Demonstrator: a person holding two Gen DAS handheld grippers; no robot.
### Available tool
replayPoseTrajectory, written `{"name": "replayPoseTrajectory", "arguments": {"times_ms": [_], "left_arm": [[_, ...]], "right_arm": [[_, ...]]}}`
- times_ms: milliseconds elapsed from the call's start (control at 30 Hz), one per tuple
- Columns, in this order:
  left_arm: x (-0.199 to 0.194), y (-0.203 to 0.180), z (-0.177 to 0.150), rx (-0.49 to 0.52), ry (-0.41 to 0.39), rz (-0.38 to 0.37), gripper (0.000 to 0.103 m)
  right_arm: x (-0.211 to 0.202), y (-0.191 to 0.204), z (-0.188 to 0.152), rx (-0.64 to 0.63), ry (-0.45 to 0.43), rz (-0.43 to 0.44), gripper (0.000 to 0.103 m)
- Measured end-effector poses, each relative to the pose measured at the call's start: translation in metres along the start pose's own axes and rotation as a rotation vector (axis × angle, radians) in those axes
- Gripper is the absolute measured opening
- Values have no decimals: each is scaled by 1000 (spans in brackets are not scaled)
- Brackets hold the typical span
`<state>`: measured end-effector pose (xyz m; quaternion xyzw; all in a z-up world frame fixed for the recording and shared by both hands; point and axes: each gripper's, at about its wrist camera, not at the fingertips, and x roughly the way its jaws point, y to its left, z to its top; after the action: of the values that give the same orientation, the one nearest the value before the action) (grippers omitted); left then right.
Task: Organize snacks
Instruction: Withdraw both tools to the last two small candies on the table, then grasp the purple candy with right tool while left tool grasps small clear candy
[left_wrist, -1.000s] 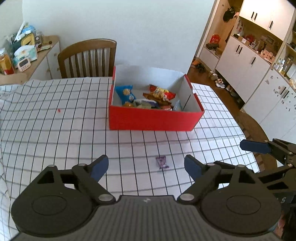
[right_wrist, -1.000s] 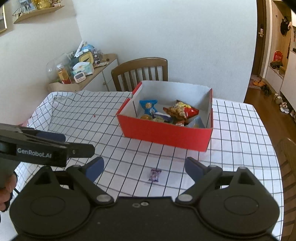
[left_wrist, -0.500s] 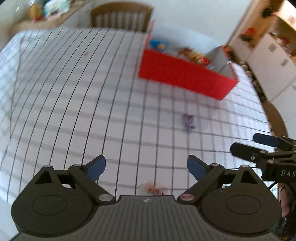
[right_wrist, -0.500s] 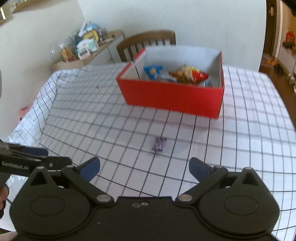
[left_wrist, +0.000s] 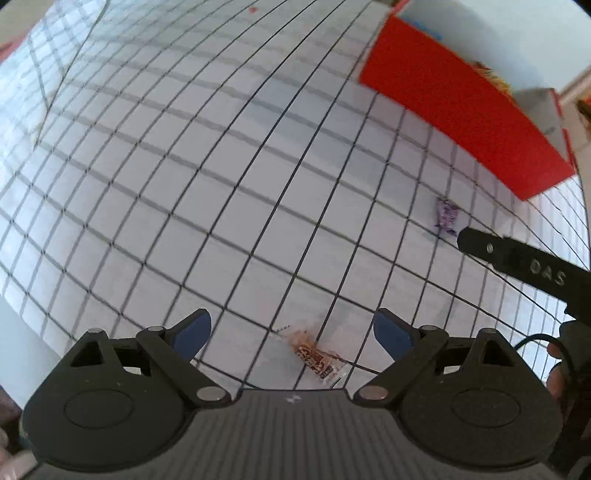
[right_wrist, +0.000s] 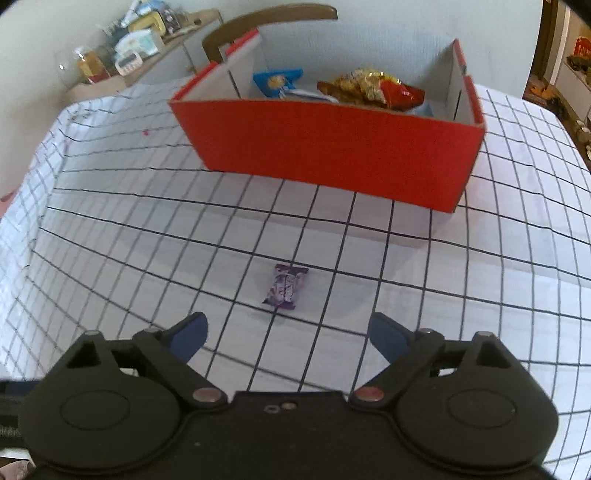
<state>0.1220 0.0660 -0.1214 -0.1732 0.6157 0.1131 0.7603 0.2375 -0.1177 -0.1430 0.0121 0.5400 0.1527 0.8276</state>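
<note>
Small purple wrapped candy (right_wrist: 285, 287), crinkled, print blurred, perhaps white

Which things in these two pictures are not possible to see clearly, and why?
- Brown snack packet, left wrist view: its print is blurred and the gripper body cuts off its lower end.
- Red box, left wrist view: frame edge cuts it off.
- Purple candy, right wrist view: label too small to read.
</note>
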Motion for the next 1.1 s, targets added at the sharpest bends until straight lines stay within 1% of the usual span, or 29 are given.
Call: {"name": "replayPoseTrajectory", "arguments": {"times_ms": [133, 200, 233, 300, 333, 400, 433, 467, 567, 633, 700, 767, 800, 833, 867, 900, 933, 967, 1100], "left_arm": [[19, 2, -3, -88, 72, 9, 95], [26, 3, -6, -124, 96, 8, 93], [29, 4, -8, -141, 107, 5, 91], [31, 3, -12, -159, 120, 0, 80], [32, 3, -13, -167, 123, -3, 78], [33, 2, -14, -176, 127, -5, 71], [34, 2, -15, -181, 128, -6, 70], [35, 2, -13, -182, 131, -8, 67], [36, 1, -14, -183, 135, -13, 58], [37, 0, -16, -182, 141, -21, 52], [39, -4, -17, -165, 141, -31, 44], [39, -7, -17, -153, 137, -23, 43], [40, -9, -17, -148, 135, -22, 41], [40, -11, -16, -141, 132, -19, 38], [39, -11, -16, -137, 127, -15, 32], [39, -14, -16, -137, 125, -12, 30], [39, -14, -15, -136, 124, -11, 27], [41, -17, -14, -131, 125, -11, 18], [43, -14, -13, -115, 113, -14, 16]], "right_arm": [[22, 4, 8, -21, 33, -16, 84], [30, 6, 11, -31, 48, -20, 80], [34, 6, 13, -30, 56, -19, 79], [40, 6, 16, -32, 65, -20, 74], [43, 7, 17, -35, 70, -18, 72], [47, 8, 20, -43, 80, -13, 66], [49, 9, 21, -49, 84, -16, 65], [51, 10, 22, -55, 86, -20, 60], [55, 14, 23, -73, 83, -29, 54], [55, 18, 22, -95, 77, -38, 49], [55, 21, 22, -112, 75, -56, 39], [55, 24, 21, -133, 72, -71, 34], [55, 25, 20, -146, 69, -77, 31], [55, 26, 20, -156, 64, -85, 30], [55, 26, 19, -162, 60, -88, 25], [54, 25, 18, -165, 55, -88, 23], [55, 25, 18, -166, 52, -86, 23], [54, 24, 18, -165, 49, -81, 22], [52, 18, 15, -156, 38, -57, 21]]}}
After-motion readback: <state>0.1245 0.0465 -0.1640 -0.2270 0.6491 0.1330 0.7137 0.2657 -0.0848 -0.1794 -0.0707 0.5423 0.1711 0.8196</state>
